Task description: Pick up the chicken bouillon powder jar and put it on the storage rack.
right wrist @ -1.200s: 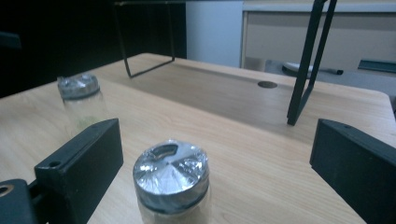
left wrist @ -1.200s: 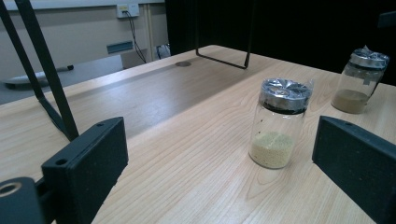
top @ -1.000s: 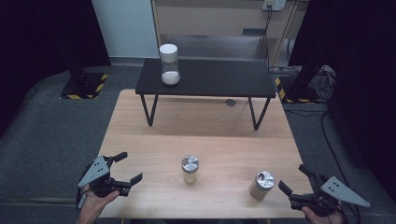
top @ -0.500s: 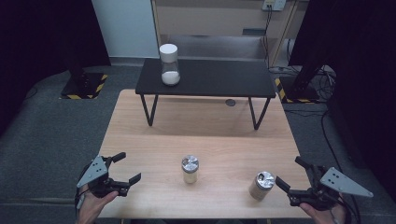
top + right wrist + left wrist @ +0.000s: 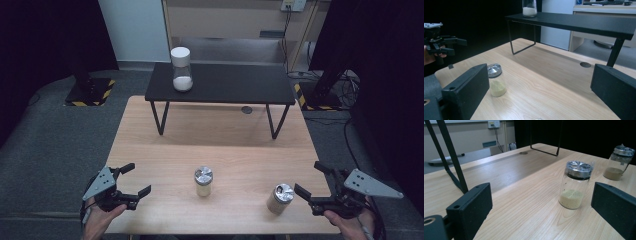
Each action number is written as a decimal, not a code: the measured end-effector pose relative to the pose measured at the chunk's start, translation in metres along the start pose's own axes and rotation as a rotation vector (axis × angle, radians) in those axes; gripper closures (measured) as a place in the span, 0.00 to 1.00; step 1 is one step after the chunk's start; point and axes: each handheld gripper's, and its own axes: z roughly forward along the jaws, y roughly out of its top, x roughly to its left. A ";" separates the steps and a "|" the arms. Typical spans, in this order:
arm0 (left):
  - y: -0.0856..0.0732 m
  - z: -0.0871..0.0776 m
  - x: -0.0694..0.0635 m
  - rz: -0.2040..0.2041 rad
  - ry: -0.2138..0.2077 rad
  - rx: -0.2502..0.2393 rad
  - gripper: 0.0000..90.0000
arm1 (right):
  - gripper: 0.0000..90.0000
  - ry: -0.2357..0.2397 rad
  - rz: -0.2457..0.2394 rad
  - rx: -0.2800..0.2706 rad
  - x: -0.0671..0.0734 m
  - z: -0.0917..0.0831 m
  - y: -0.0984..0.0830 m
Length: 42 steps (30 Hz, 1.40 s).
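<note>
Jars stand near the front edge of the wooden bench (image 5: 150,125): the yellow-powder jar (image 5: 203,181) at the middle, and the brown-powder jar (image 5: 279,198) at about 4 o'clock from it, well apart. Both are upright with shiny metal lids.

At the bench's front left corner, the left tool (image 5: 134,184) is held by a hand with its jaws spread apart and nothing between them; the yellow-powder jar lies at 3 o'clock from it, some way off. In the left gripper view that jar (image 5: 574,185) shows between the two black jaws, farther out on the wood, with the brown-powder jar (image 5: 618,163) beyond it at 2 o'clock.

Near the front right corner, the right tool (image 5: 312,180) is also spread wide and empty, its tips near the brown-powder jar, which sits at about 8 o'clock from them without touching.

A low black shelf (image 5: 225,87) stands on the bench's far half at 12 o'clock, carrying a white-lidded jar (image 5: 181,69) of white powder toward its left end.
</note>
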 end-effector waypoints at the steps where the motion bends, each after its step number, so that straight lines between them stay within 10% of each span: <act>1: 0.000 0.000 0.000 0.001 -0.001 -0.001 0.03 | 0.03 0.000 -0.006 0.008 0.000 0.000 0.004; 14: 0.001 0.002 0.000 0.006 -0.009 0.006 0.03 | 0.04 0.037 -0.067 0.083 0.003 0.015 0.044; 22: 0.000 0.002 -0.001 0.001 -0.003 0.006 0.02 | 0.04 0.106 -0.018 0.086 -0.006 0.030 0.051; 42: 0.000 0.002 0.000 -0.005 -0.002 0.007 0.02 | 0.04 0.214 -0.079 0.129 0.002 0.081 0.067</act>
